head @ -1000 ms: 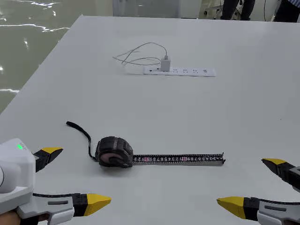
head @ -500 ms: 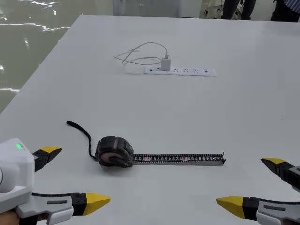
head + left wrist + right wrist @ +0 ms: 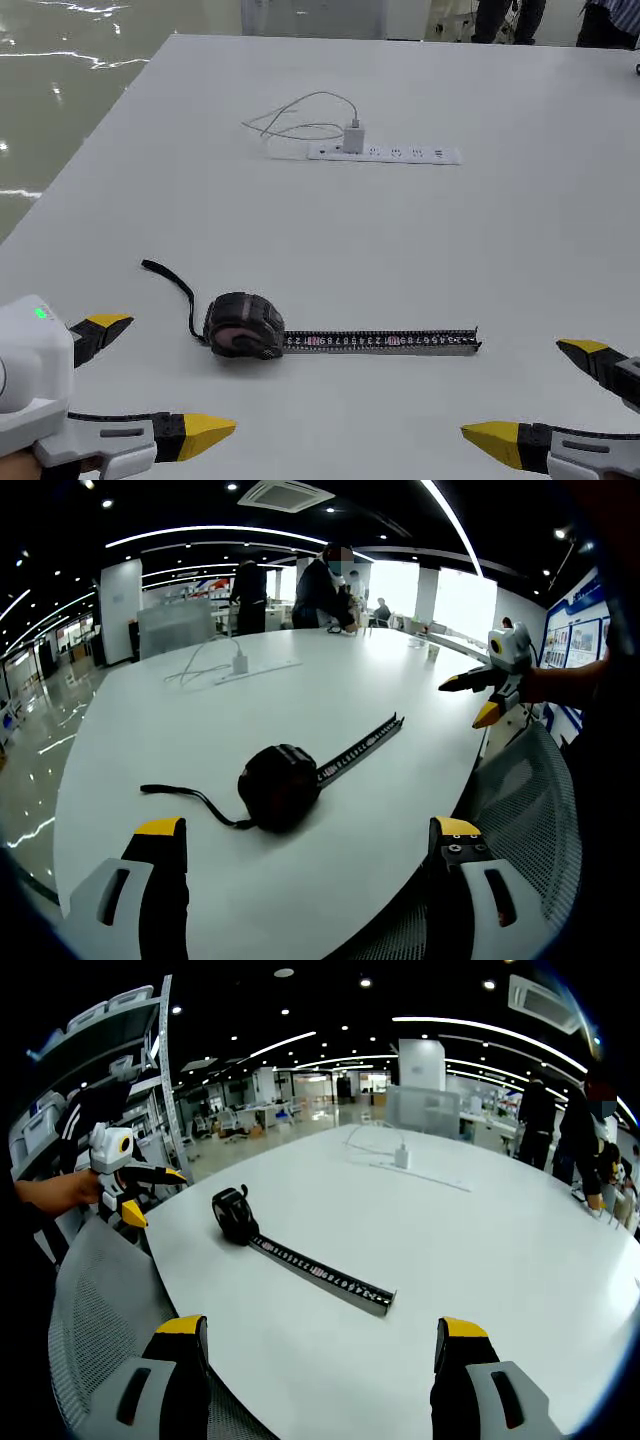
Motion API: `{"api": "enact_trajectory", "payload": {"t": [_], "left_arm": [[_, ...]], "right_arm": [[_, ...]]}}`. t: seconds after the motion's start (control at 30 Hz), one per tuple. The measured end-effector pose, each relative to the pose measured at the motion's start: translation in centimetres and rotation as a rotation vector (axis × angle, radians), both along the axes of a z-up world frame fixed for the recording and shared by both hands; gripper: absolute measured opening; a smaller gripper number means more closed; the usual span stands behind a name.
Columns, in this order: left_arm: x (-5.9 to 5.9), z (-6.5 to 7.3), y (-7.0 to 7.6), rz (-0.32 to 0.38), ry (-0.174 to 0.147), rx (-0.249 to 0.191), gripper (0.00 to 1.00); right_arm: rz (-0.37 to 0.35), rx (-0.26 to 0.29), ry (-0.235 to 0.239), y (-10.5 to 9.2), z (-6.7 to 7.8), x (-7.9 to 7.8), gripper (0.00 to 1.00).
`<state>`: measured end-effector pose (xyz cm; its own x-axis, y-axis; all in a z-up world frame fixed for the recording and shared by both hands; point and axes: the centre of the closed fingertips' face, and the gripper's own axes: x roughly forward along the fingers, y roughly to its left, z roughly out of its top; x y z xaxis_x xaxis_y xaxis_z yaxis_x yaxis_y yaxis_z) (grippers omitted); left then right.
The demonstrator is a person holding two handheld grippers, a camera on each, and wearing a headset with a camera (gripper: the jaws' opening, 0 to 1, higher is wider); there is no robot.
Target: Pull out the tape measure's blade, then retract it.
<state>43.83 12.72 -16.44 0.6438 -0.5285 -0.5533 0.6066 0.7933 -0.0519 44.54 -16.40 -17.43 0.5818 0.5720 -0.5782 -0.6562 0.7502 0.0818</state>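
Tape measure (image 3: 243,325) lies on the bench (image 3: 400,230), blade (image 3: 380,340) out; left tool (image 3: 178,373) and right tool (image 3: 515,387) gape wide, empty.

On table (image 3: 450,240), tape measure (image 3: 243,325), blade (image 3: 380,341) out

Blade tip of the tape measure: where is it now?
In the head view the blade tip lies flat on the white table, right of the tape measure case, nearest the open right gripper.

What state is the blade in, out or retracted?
Out. The blade lies flat on the table, stretched from the case with its markings showing. Whether its lock is on, cannot tell.
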Motion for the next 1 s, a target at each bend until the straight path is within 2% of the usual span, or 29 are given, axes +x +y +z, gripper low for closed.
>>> {"api": "enact_trajectory", "payload": {"t": [0.7,1.0], "left_arm": [[-0.1,-0.1,-0.4,0.000,0.000,0.007,0.98],[1.7,-0.8,-0.8,0.083,-0.010,0.013,0.96]], "right_arm": [[0.007,0.000,0.003,0.0,-0.2,-0.1,0.93],[0.013,-0.003,0.007,0.3,-0.5,0.0,0.92]]}}
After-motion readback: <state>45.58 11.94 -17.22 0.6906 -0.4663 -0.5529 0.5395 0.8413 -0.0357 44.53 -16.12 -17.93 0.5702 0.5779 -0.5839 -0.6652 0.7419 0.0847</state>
